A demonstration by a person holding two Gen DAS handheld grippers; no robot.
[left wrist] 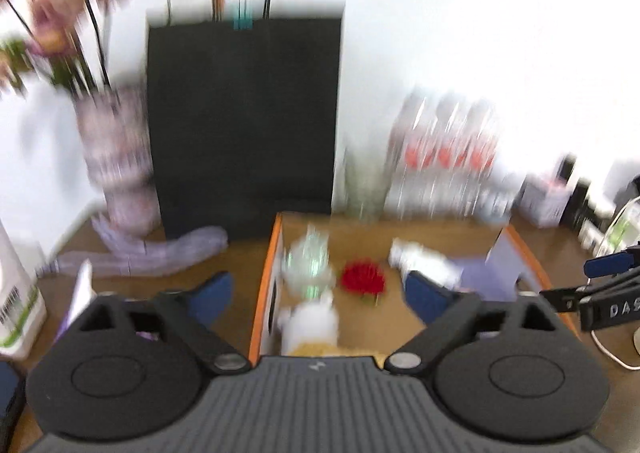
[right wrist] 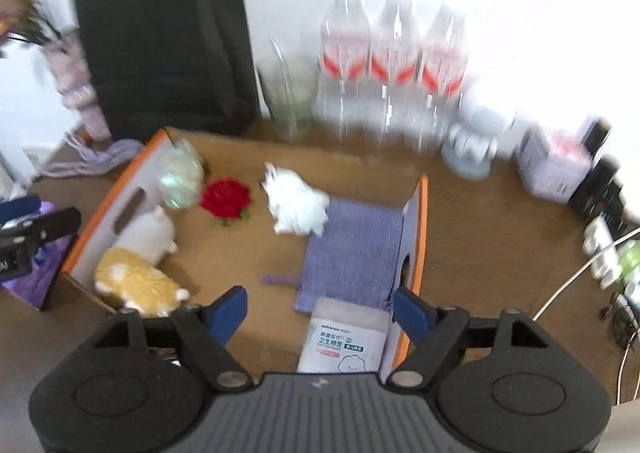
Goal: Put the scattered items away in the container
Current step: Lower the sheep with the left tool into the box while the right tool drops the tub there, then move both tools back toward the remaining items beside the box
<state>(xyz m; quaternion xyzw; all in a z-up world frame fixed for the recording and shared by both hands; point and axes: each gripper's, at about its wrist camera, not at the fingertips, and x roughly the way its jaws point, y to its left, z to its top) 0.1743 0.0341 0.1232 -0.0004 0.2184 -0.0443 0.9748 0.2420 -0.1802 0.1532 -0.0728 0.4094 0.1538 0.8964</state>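
An orange-rimmed cardboard box (right wrist: 120, 189) holds a shiny clear ball (right wrist: 180, 173), a red rose (right wrist: 225, 195), a white fluffy item (right wrist: 296, 201), a purple cloth (right wrist: 352, 253), a white and yellow plush (right wrist: 140, 265) and a white cotton-swab packet (right wrist: 344, 341). My right gripper (right wrist: 320, 311) is open and empty above the box's near side. My left gripper (left wrist: 320, 293) is open and empty over the box's left wall (left wrist: 264, 285), with the ball (left wrist: 308, 265), rose (left wrist: 363, 279) and plush (left wrist: 312, 321) between its fingers. A purple pack (right wrist: 36, 265) lies outside the box at left.
A black paper bag (right wrist: 164, 37), a flower vase (left wrist: 116, 157), a glass (right wrist: 290, 97), three water bottles (right wrist: 394, 65) and a small white figure (right wrist: 476, 137) stand behind the box. A white bottle (left wrist: 16, 301) is at far left; cables and a power strip (right wrist: 600, 249) at right.
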